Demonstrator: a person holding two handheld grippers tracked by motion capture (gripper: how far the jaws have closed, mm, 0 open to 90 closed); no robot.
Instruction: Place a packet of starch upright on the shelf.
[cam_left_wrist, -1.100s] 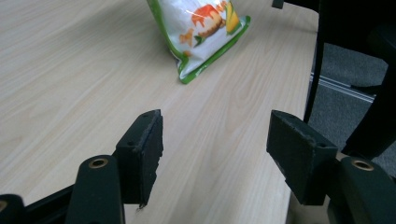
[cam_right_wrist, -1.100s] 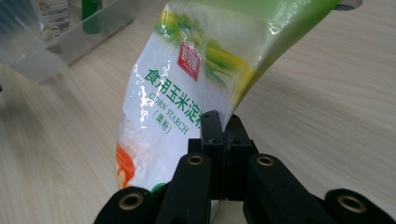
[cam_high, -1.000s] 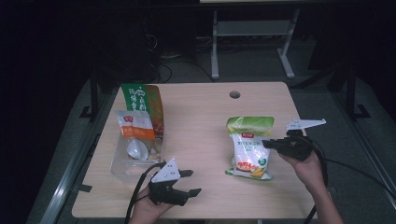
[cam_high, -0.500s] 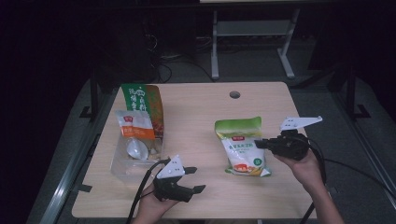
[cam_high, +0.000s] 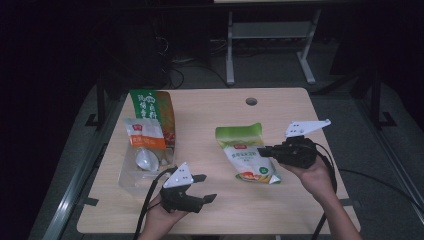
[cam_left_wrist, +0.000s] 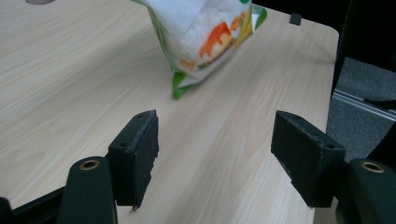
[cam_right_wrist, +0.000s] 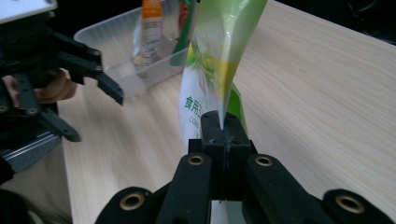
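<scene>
Pouch (cam_high: 247, 156) transfer is mid-cycle, as I judge it: the pack is gripped and partly raised, but not yet delivered to the tub.

Reading left to right in the high view:

1. Tub (cam_high: 129, 177), at 9 o'clock from table centre. Clear, thin-walled plastic, rectangular with rounded corners. It already holds two packs: a tall green-and-brown bag (cam_high: 152, 112) leaning upright at the back, and a smaller white sachet (cam_high: 144, 134) with an orange band in front. I count these as stowed.

2. Left gripper (cam_high: 201, 187), at 7 o'clock, near the front edge and just beside the tub. Its jaws stand wide apart with nothing between them; they have just been opening a little further. In the left gripper view the black pads (cam_left_wrist: 140, 154) look matte and slightly worn at the edges, over bare table (cam_left_wrist: 70, 70).

3. Pouch, at 4 o'clock from centre. Glossy flexible film, green top seal, white body with orange print, contents looking loose and powdery. Its lower end rests at or near the table; I cannot tell whether it touches.

4. Right gripper (cam_high: 265, 150), at 3 o'clock. Jaws clamped tight on the pouch's side edge; the right gripper view shows the film (cam_right_wrist: 219, 70) pinched flat between them and stretching upward.

Table: pale wood-grain laminate, smooth, rounded corners.

Remaining: carry the pouch toward 9 o'clock, lower into the tub, release.
</scene>
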